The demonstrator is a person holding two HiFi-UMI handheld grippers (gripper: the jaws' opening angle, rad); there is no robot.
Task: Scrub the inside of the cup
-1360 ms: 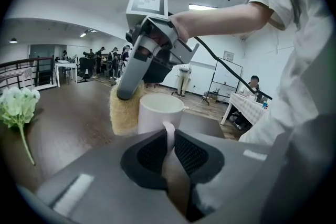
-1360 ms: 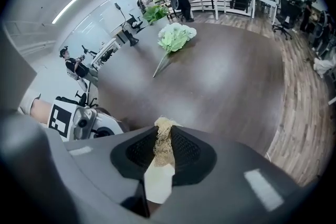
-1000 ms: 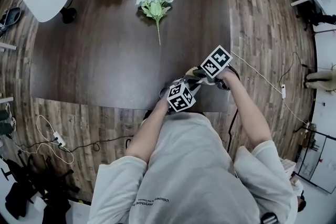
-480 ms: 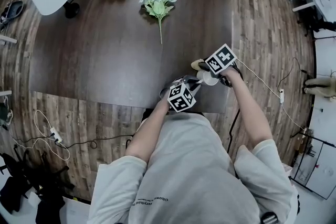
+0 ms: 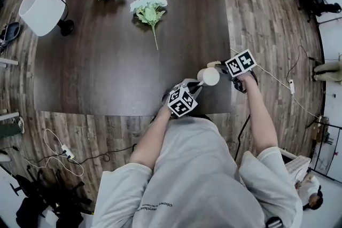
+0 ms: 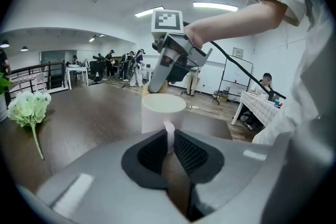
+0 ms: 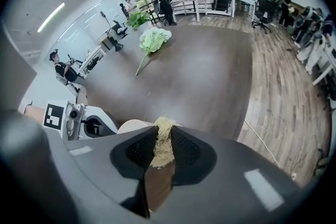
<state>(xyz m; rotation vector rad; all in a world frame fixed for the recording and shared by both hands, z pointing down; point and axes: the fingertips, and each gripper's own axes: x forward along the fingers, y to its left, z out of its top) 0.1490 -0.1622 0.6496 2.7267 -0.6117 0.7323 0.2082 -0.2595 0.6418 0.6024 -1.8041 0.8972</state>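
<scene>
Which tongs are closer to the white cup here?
Left. The left tongs are shut on the handle of the cup. The right tongs, clamped on a scrub pad, hover just beside its rim.

The right gripper (image 7: pixel 160 135) has its two dark jaws pressed onto a pale yellow fibrous scrubbing pad (image 7: pixel 162 150), whose frayed top stands a little above them. Just behind it shows a rounded cream edge, probably the white cup (image 7: pixel 132 125) (mostly covered by the jaws), with the grey left gripper (image 7: pixel 97 124) beside it. Farther on the dark brown wooden table (image 7: pixel 210 76) lies a white-green flower bunch (image 7: pixel 154 38).
</scene>
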